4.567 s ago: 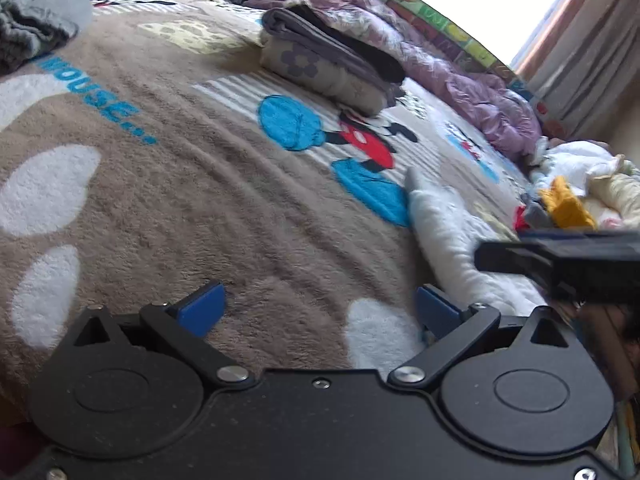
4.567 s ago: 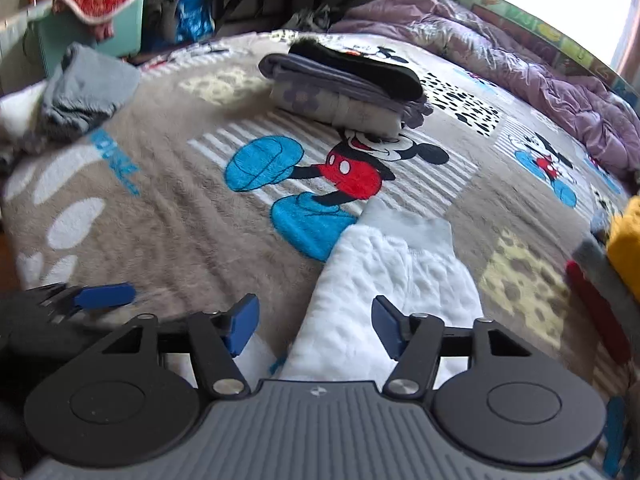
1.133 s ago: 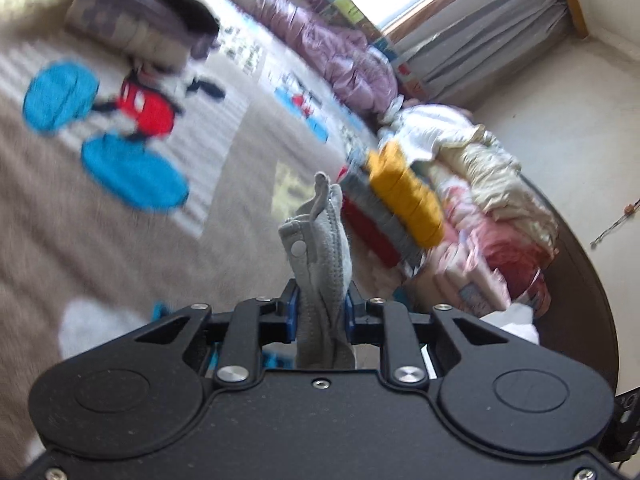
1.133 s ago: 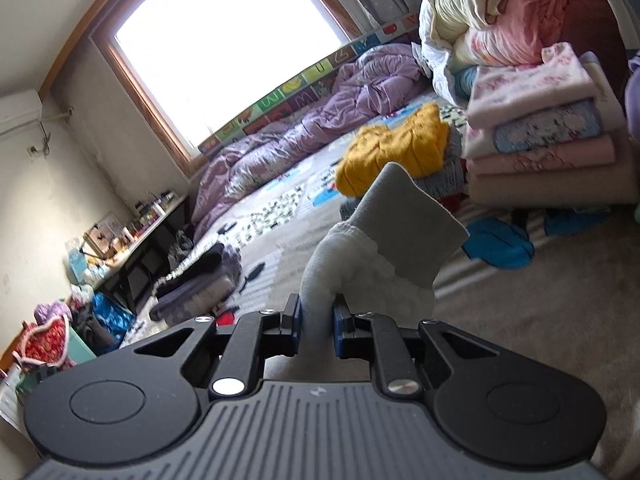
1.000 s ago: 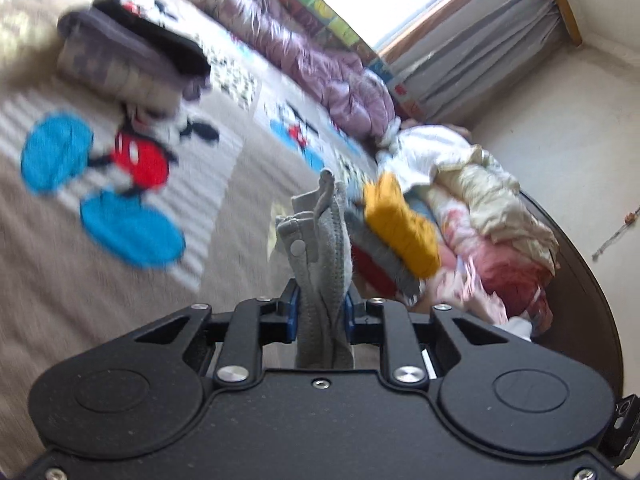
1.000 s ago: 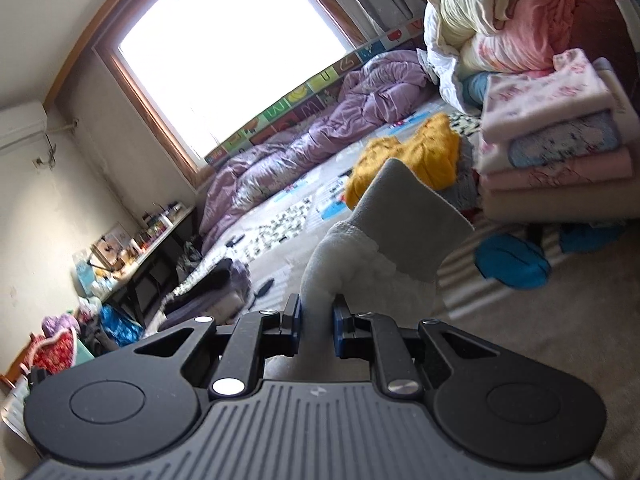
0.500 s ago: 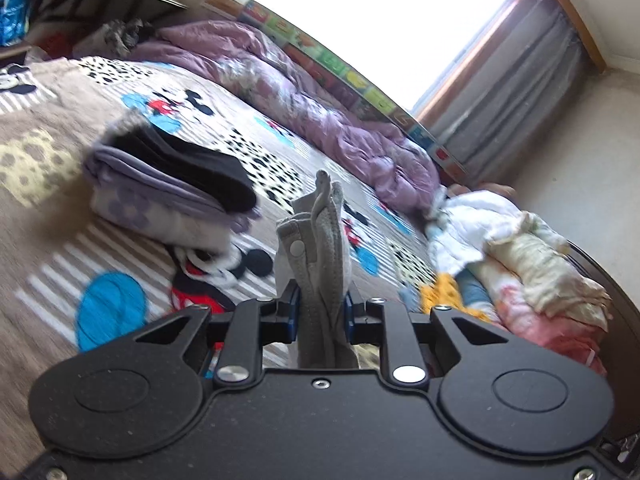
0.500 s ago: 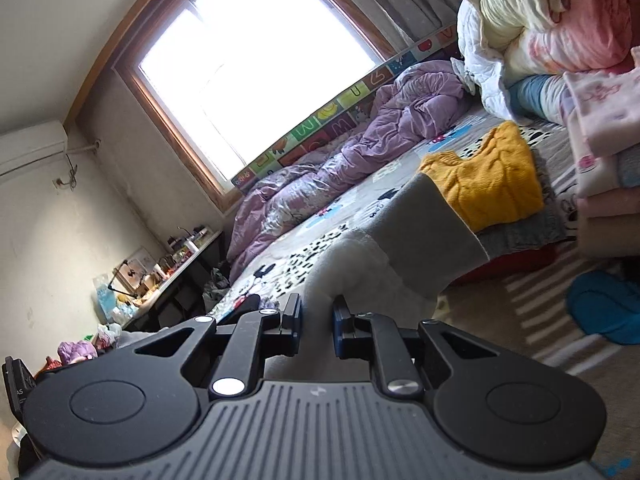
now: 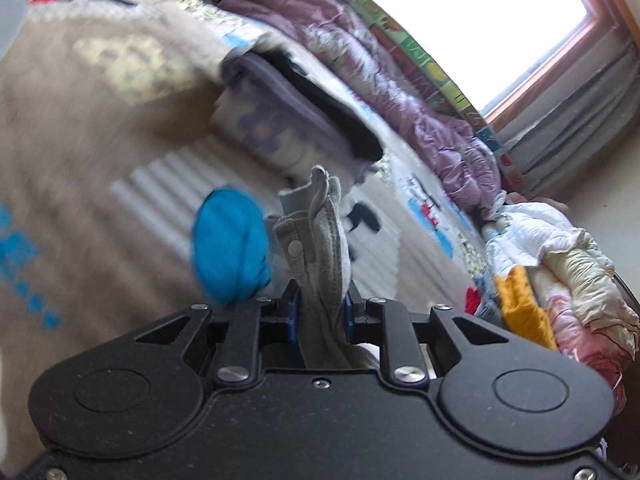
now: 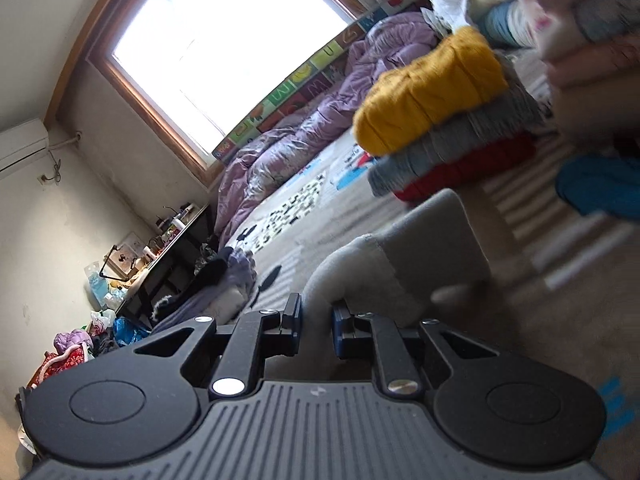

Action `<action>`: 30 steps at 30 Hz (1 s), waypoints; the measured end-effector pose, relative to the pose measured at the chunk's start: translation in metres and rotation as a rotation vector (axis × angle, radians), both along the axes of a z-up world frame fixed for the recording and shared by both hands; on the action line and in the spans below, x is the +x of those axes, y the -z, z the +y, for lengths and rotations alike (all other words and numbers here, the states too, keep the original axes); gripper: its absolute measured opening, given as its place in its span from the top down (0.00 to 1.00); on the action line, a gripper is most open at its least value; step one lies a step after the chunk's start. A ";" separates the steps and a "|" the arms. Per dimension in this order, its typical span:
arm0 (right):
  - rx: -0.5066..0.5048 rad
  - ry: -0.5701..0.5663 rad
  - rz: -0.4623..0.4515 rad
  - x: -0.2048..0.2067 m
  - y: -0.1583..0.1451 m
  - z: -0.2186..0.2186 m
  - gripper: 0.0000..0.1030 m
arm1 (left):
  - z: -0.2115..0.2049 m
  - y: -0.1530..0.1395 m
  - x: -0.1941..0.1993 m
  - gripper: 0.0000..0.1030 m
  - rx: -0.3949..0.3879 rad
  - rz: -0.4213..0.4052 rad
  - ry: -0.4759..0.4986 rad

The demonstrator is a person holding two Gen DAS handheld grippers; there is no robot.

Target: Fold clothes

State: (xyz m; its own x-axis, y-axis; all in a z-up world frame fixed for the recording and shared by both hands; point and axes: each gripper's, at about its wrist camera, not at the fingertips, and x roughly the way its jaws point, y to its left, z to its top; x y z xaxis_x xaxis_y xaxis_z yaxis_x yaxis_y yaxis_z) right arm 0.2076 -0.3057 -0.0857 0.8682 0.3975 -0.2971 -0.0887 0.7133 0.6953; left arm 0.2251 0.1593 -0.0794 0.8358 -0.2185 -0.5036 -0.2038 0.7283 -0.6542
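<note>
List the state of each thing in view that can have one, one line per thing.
Left gripper: shut on the grey garment.
Right gripper: shut on the grey garment.
Grey garment: bunched, pinched between the fingers of both grippers.
Yellow sweater: folded, on top of a stack.
Dark folded pile: folded, lying on the blanket.
Purple duvet: crumpled along the window side.

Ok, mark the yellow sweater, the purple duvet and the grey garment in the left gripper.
yellow sweater [image 10: 430,92], right wrist view, middle of its knit top.
purple duvet [image 9: 456,148], left wrist view, crumpled middle.
grey garment [image 9: 320,248], left wrist view, bunched cloth above the jaws.
</note>
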 end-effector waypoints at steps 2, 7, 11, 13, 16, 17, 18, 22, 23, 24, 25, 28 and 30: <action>0.010 0.001 0.020 -0.012 0.008 -0.001 0.83 | 0.001 0.010 -0.011 0.82 -0.018 0.016 -0.011; 0.053 0.025 0.097 -0.037 0.034 -0.003 0.83 | 0.004 0.028 -0.031 0.82 -0.042 0.057 -0.034; 0.070 0.052 0.180 -0.043 0.052 -0.004 0.83 | 0.003 0.036 -0.039 0.82 -0.040 0.085 -0.044; 0.071 0.058 0.213 -0.045 0.057 -0.003 0.83 | 0.002 0.036 -0.039 0.79 -0.024 0.105 -0.042; 0.051 0.064 0.240 -0.048 0.056 -0.002 0.78 | 0.006 0.035 -0.041 0.69 -0.016 0.128 -0.053; 0.040 0.066 0.243 -0.049 0.054 -0.002 0.76 | 0.008 0.034 -0.043 0.66 -0.020 0.132 -0.057; 0.029 0.068 0.246 -0.052 0.053 -0.002 0.72 | 0.009 0.033 -0.045 0.64 -0.017 0.137 -0.063; 0.003 0.089 0.253 -0.064 0.048 -0.008 0.67 | 0.021 0.030 -0.058 0.60 -0.008 0.149 -0.101; -0.005 0.098 0.252 -0.068 0.046 -0.012 0.67 | 0.025 0.028 -0.061 0.59 -0.007 0.151 -0.114; -0.013 0.107 0.252 -0.071 0.044 -0.015 0.66 | 0.029 0.027 -0.065 0.59 -0.003 0.156 -0.130; -0.021 0.117 0.251 -0.075 0.043 -0.019 0.66 | 0.032 0.025 -0.068 0.59 0.005 0.161 -0.147; -0.038 0.148 0.236 -0.083 0.036 -0.031 0.64 | 0.041 0.018 -0.076 0.59 0.013 0.166 -0.170; -0.053 0.167 0.221 -0.086 0.030 -0.039 0.63 | 0.045 0.012 -0.078 0.59 0.019 0.156 -0.159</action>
